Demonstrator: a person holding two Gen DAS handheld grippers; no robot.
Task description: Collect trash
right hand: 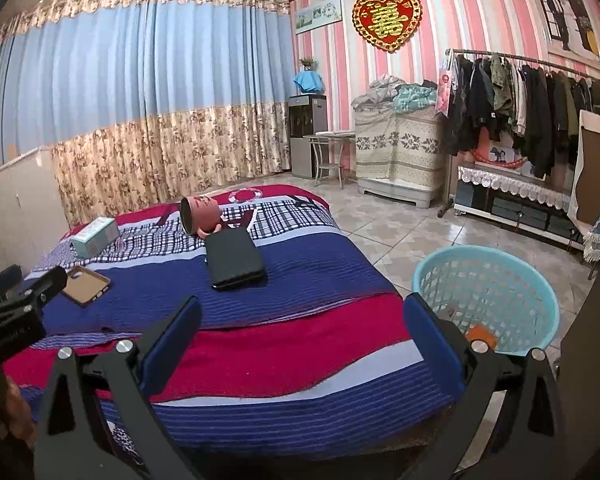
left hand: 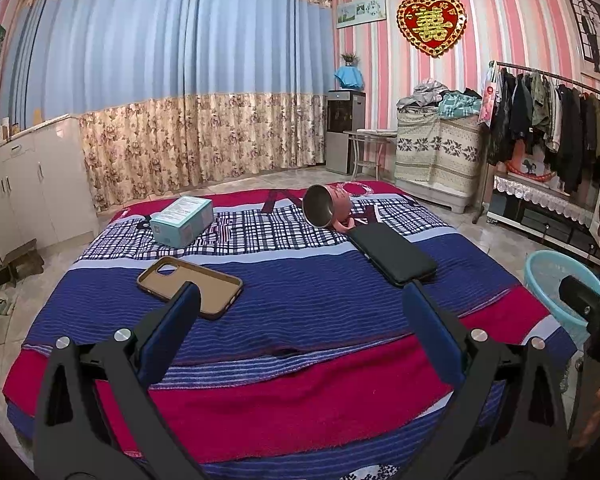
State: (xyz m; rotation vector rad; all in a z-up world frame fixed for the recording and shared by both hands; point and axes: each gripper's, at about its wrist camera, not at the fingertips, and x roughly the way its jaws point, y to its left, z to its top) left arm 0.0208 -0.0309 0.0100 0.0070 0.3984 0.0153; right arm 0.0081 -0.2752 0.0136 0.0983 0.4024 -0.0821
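- The left tongs [left hand: 300, 300] gape wide with nothing between the blue pads, hanging above the near half of the low bed [left hand: 300, 392] with its red, blue and checked blanket.
- The right tongs [right hand: 300, 308] also stand wide and hold nothing, poised over the bed's near right corner, just beside the light-blue plastic mesh basket [right hand: 548, 304] that stands on the tiled floor [right hand: 400, 236].
- Inside the basket lies 1 small orange-brown scrap [right hand: 480, 334].
- On the bed, well apart: a tan phone case [left hand: 190, 286] lying hollow side up, a black phone [left hand: 392, 254], a pale teal cardboard box [left hand: 182, 221] whose print is too small to read, and a pink mug with steel lining [left hand: 326, 208] tipped on its side, touching the phone's far end.
- The blanket's middle and near edge lie bare.
- Open floor runs right of the bed toward a clothes rack [right hand: 520, 92].
- A red heart ornament with a gold Chinese character [left hand: 432, 24] hangs on the pink striped wall.
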